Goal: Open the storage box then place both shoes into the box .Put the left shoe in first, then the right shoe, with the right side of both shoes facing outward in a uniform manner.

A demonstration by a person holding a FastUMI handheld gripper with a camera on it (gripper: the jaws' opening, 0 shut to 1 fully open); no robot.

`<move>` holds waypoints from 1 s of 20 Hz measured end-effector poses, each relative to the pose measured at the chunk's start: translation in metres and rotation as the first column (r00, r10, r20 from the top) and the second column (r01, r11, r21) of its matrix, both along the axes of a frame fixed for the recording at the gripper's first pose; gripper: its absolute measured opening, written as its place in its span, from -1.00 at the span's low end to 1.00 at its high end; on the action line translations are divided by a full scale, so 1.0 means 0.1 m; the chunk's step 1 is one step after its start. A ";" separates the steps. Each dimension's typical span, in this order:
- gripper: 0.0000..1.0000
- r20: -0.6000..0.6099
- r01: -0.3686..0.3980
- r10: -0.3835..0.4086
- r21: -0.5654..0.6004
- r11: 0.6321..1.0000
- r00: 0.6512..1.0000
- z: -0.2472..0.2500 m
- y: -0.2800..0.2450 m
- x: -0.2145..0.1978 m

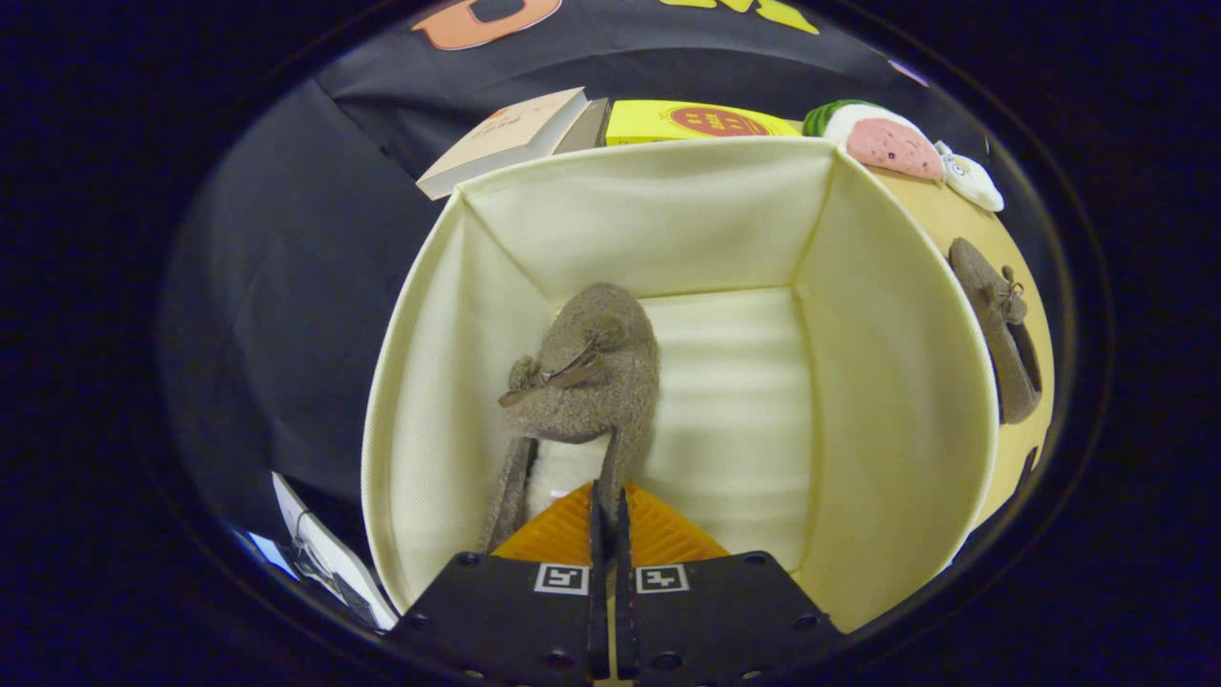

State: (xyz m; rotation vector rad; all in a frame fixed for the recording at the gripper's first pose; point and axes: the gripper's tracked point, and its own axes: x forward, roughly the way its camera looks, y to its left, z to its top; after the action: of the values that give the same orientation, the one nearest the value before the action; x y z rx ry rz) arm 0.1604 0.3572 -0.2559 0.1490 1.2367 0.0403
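One fuzzy brown shoe (587, 367) lay inside the open cream storage box (887, 382), near its left wall. The gripper (609, 510) pinched that shoe's back edge tight. The other shoe (1002, 329) sat outside, beside the box's right wall.

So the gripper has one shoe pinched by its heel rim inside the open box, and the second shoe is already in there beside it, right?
Not quite. The gripper does pinch one shoe by its heel rim inside the open box, but the second shoe is not in there; the gripper view shows it lying outside, on the table beyond the box's wall.
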 end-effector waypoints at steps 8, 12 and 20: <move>-0.26 0.051 -0.078 0.076 0.046 0.996 0.996 0.23 -0.06 -0.04; 0.33 0.117 -0.133 0.129 0.021 0.991 0.985 0.59 -0.16 -0.10; 0.90 0.266 -0.217 0.208 0.006 0.976 0.941 1.48 -0.69 -0.19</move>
State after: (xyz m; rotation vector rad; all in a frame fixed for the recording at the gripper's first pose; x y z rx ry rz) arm 0.1411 0.2886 -0.1075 0.0381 0.9810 0.2626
